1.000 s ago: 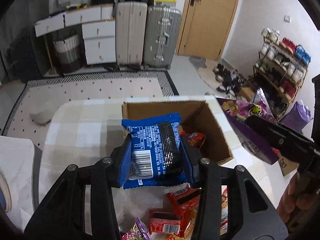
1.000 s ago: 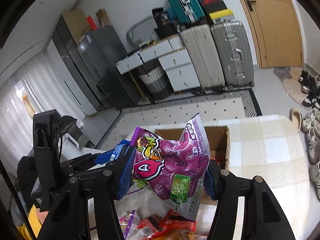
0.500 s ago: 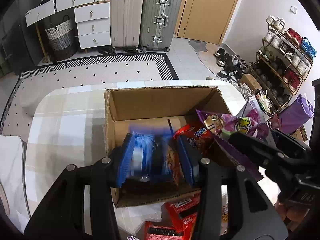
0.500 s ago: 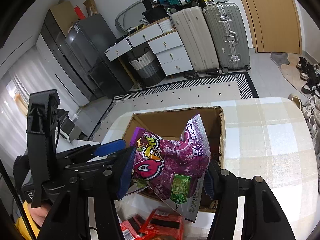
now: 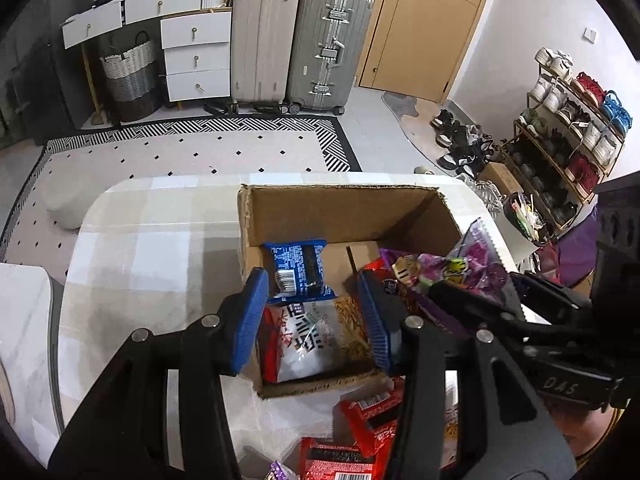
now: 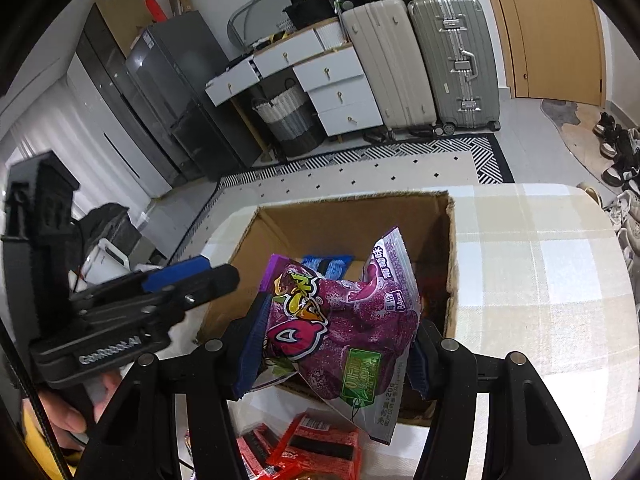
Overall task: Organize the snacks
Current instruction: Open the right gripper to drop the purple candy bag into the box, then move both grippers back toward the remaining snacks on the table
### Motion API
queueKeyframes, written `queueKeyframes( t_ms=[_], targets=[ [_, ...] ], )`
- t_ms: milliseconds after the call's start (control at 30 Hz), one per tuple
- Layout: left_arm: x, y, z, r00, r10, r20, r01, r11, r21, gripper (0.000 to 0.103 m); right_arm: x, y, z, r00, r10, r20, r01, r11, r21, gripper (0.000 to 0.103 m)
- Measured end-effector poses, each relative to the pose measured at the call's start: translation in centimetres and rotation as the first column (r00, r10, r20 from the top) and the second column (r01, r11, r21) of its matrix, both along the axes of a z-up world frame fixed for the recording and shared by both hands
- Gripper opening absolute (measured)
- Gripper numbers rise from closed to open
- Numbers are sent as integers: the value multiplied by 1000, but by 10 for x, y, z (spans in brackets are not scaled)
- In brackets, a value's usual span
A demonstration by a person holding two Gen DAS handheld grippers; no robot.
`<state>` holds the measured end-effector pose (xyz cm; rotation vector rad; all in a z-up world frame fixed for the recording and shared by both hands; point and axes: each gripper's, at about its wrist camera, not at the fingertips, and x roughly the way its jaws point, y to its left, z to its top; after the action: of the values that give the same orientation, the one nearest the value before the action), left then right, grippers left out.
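Both handheld grippers tilt down over an open cardboard box [image 5: 336, 208] on a checked tablecloth [image 5: 152, 248]. The left gripper [image 5: 316, 316] has just been opening its jaws; nothing sits between its blue pads, and a blue snack packet [image 5: 300, 272] lies in the box beyond them. The right gripper [image 6: 334, 344] pinches a purple candy bag [image 6: 344, 320] above the box's near edge. Only the left view shows a noodle packet [image 5: 308, 340] inside the box; only the right view shows the hand [image 6: 68, 412] gripping the left tool.
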<state>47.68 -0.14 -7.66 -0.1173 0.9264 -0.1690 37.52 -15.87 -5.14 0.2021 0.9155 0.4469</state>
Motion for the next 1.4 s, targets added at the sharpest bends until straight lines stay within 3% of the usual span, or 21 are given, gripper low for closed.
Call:
queueKeyframes(
  t_ms=[133,433,700,867,1000,1100,1267,1333,1400],
  targets=[
    [-35,15,9,1000,14,5,-14,1000,-9,48,2,7,-3,1000,10,-6,-10,1000,-24,61],
    [-70,43,29,998,61,16,-61,998,-33,53,-2,16,-3,1000,4,16,-3,997,-79,62],
    [-114,51,54,996,70,45,-69,997,-39,59,-35,5,37,996,-10,94,13,999,-32,62],
    [-154,48,78,994,74,85,-71,997,-38,63,-72,3,71,986,-11,165,14,1000,-16,62],
    [-196,41,101,986,81,146,-81,997,-6,76,-106,2,100,974,-6,227,5,1000,2,63],
    [-230,35,118,976,82,200,-86,996,13,78,-139,1,118,959,-4,282,0,1000,16,71],
    [-287,27,139,965,94,245,-102,995,17,80,-200,-2,141,927,0,375,-16,999,38,75],
    [-312,24,145,958,97,269,-106,994,17,80,-226,-3,149,913,-1,408,-21,999,49,84],
    [-334,23,149,955,90,282,-97,995,12,80,-251,-6,154,897,-8,442,-23,998,63,86]
  ],
)
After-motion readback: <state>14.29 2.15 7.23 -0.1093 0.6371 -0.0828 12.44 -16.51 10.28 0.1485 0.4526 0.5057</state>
